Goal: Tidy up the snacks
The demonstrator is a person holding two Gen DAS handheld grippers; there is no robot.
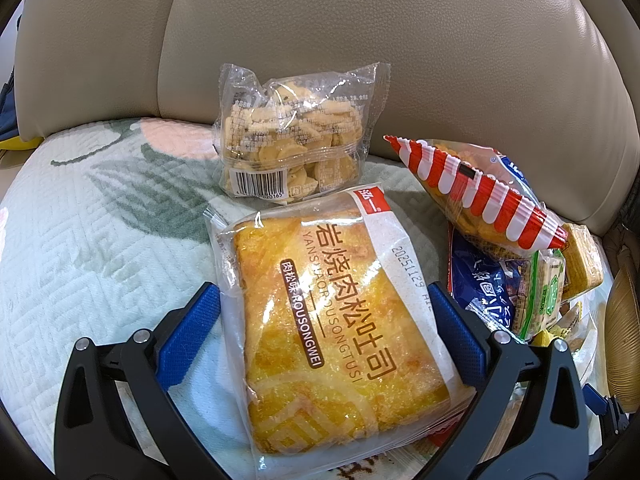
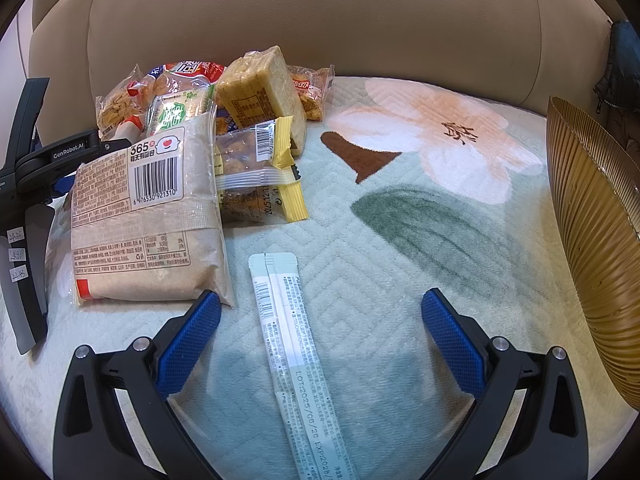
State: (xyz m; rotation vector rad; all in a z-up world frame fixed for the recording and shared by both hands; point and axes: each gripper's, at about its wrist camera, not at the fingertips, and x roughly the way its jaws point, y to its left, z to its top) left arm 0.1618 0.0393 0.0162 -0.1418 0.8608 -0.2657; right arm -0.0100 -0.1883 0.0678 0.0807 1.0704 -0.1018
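Observation:
A wrapped yellow toast slice point(image 1: 332, 320) lies on the quilted seat cover between the blue fingers of my left gripper point(image 1: 323, 294), which is open. The right pad touches the wrapper's edge and the left pad stands just clear. Beyond it stands a clear bag of small cookies point(image 1: 292, 140). My right gripper point(image 2: 321, 299) is open, straddling a long pale stick sachet point(image 2: 288, 340) that lies flat. A brown bread pack point(image 2: 148, 220) with a barcode rests by its left fingertip.
A pile of snacks lies on the cover: a red-striped bag point(image 1: 480, 192), a blue pack point(image 1: 484, 280), green crackers point(image 1: 540, 292), a cake block point(image 2: 260, 88). A ribbed golden bowl point(image 2: 592, 240) stands at the right. The beige sofa back point(image 2: 320, 12) rises behind. The left tool's black body point(image 2: 40, 160) shows at the left.

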